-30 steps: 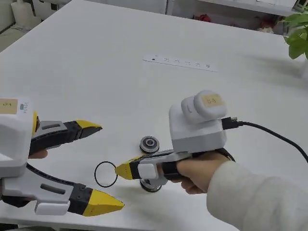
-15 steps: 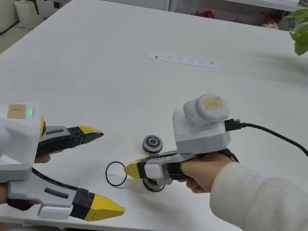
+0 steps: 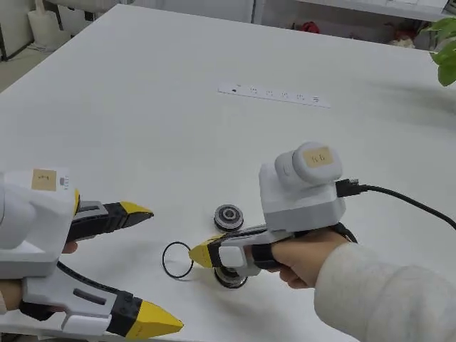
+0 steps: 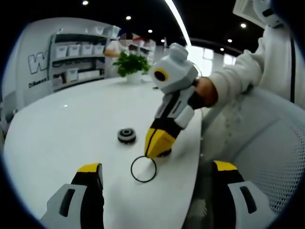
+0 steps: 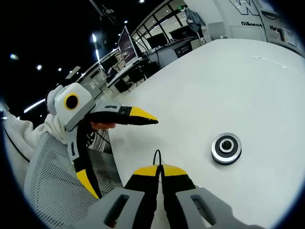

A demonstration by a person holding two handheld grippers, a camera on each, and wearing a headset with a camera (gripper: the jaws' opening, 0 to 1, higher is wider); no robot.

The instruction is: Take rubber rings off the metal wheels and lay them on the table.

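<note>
White table (image 3: 142,92) with power strip (image 3: 274,95); potted plant (image 4: 131,63), shelves (image 4: 71,67), ceiling spotlights (image 4: 127,17).

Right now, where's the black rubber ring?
Head view, lower centre: the rubber ring rests on the table, one edge pinched in the shut right claw, with a metal wheel just beyond it.

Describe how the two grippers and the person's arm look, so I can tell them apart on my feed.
The left gripper and right gripper match: white housings, black jaws and pointed yellow tips. A small tan label sits on the left housing. A black cable runs from the back of the right one. The arm behind the right one wears a white sleeve.
</note>
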